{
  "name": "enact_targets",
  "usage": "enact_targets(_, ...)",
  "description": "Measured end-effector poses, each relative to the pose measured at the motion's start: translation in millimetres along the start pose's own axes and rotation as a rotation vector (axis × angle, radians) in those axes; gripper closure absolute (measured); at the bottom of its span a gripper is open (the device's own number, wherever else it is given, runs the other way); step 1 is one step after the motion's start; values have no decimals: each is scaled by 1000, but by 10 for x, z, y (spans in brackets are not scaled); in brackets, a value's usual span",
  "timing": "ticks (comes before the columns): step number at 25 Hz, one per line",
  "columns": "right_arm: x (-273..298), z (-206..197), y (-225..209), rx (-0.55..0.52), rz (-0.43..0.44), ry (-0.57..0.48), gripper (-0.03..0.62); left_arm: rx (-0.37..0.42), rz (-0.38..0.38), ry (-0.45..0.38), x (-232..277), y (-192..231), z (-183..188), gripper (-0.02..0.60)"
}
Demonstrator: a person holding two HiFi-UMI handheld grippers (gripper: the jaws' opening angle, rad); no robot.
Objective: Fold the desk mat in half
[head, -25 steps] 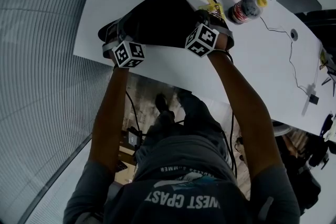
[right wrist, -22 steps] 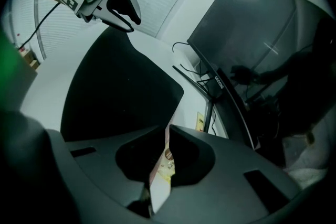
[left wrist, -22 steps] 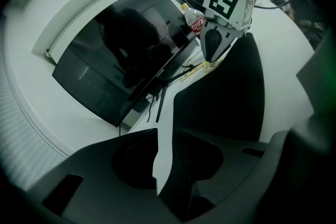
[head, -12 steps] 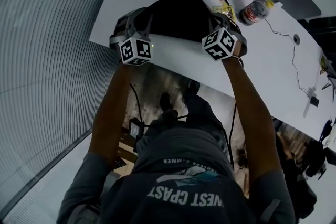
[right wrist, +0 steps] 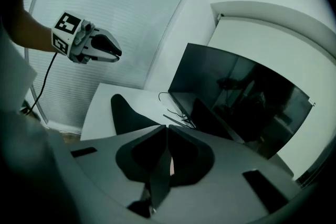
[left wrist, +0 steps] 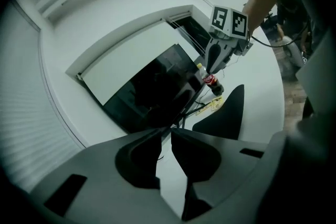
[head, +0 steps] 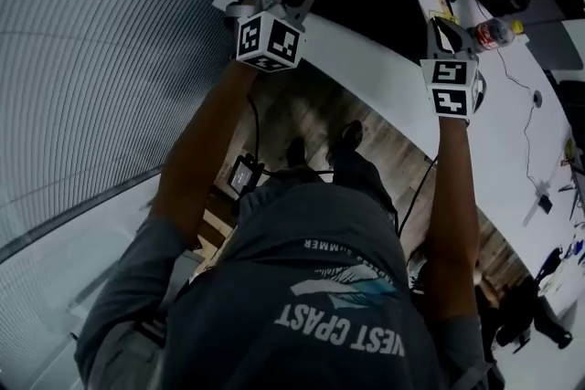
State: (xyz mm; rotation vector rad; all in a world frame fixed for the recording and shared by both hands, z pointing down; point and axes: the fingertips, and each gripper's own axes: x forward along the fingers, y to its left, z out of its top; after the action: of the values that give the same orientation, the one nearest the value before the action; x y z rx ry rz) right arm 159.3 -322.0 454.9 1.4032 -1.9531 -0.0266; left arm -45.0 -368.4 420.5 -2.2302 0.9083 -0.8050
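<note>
On the white desk [head: 366,68] lay the black desk mat [head: 373,3], its near edge set back from the desk's front edge. I couldn't tell whether it was one layer or doubled over. Neither gripper touched it. The L gripper [left wrist: 167,128] hung in the air by the desk's left corner, just beside the mat's left end. Its jaws were closing to a narrow slit w/ nothing btwn them, only bare desk showing through the gap. The R gripper [right wrist: 167,127] was held up over the front edge near the mat's right end, jaws pressed together w/ nothing gripped that I could make out. In each gripper view the other gripper showed raised well clear of the desktop. Beyond the mat's right end stood a plastic bottle [head: 494,32] w/ red label and yellow cap. Behind the mat was a dark monitor [right wrist: 236,97], w/ thin cables [right wrist: 170,105] trailing at its foot. Under the desk edge was wood floor [head: 311,119], and at the person's left a ribbed wall [head: 101,59].
</note>
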Motion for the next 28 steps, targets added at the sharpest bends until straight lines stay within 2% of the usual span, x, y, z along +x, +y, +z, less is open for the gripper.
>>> enact_targets(3,-254,262,109,15,18,-51,556,-34,12,-29,-291,126,54,515)
enact_targets(11,-894,836,431,74,85,-173,559,-197,14,-125,-1050,348,142,525)
enact_targets(17,-1378,1198,634,86,115,-254,560,-310,-35,-217,-1566,446,302,528)
enact_targets(21,-1666,1348,726,102,121,-295,560,-337,-75,-277,-1863,455,475,531)
enact_targets(28,-2069,1528,859,123,118,-360,560,-332,-123,-365,-2229,401,723,534)
